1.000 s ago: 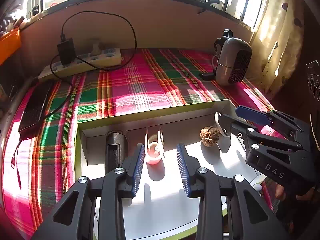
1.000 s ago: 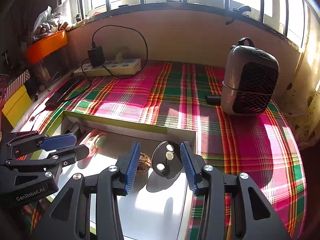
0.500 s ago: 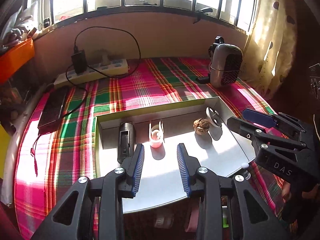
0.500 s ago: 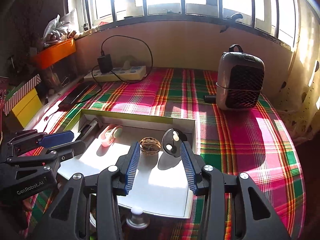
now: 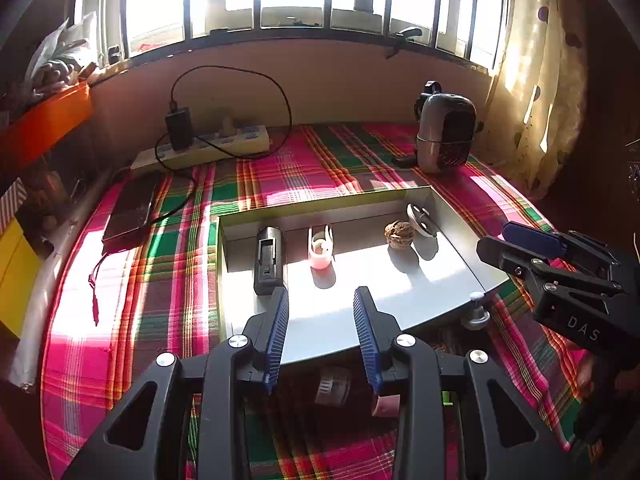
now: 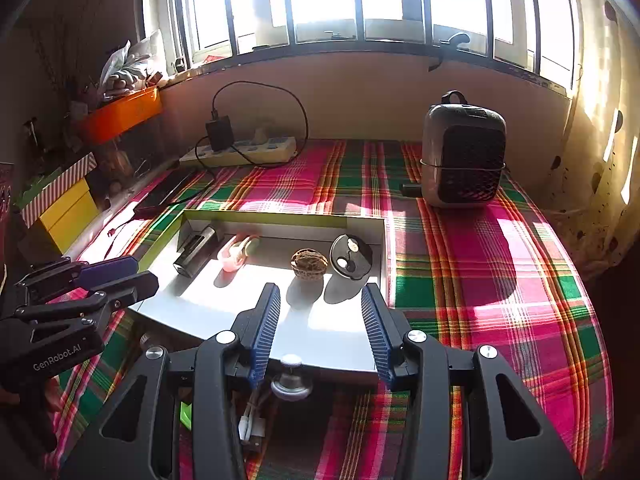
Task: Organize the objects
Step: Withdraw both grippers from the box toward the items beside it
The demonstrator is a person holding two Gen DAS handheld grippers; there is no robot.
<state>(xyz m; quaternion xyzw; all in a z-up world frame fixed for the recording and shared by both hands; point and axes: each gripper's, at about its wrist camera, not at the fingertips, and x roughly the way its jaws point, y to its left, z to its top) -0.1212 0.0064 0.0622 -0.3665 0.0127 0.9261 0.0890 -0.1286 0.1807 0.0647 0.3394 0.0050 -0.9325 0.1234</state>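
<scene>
above the white tray (image 5: 452, 216), left gripper (image 5: 322, 332) gapes, grasping nothing; right gripper (image 6: 320, 332) likewise; walnut (image 6: 309, 264) inside.

In the tray (image 5: 452, 216) on the desk (image 5: 304, 168), a row runs left to right: cylinder (image 5: 269, 260), clip (image 5: 320, 248), walnut (image 5: 398, 234), disc (image 5: 420, 220). Behind the tray stand a power strip (image 5: 208, 150) and heater (image 5: 444, 132).

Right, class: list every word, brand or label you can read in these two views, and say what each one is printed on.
"DAS": on the side of the right tool.
"GenRobot.AI": on the side of the left tool.
Marks on the power strip: too small to read.
</scene>
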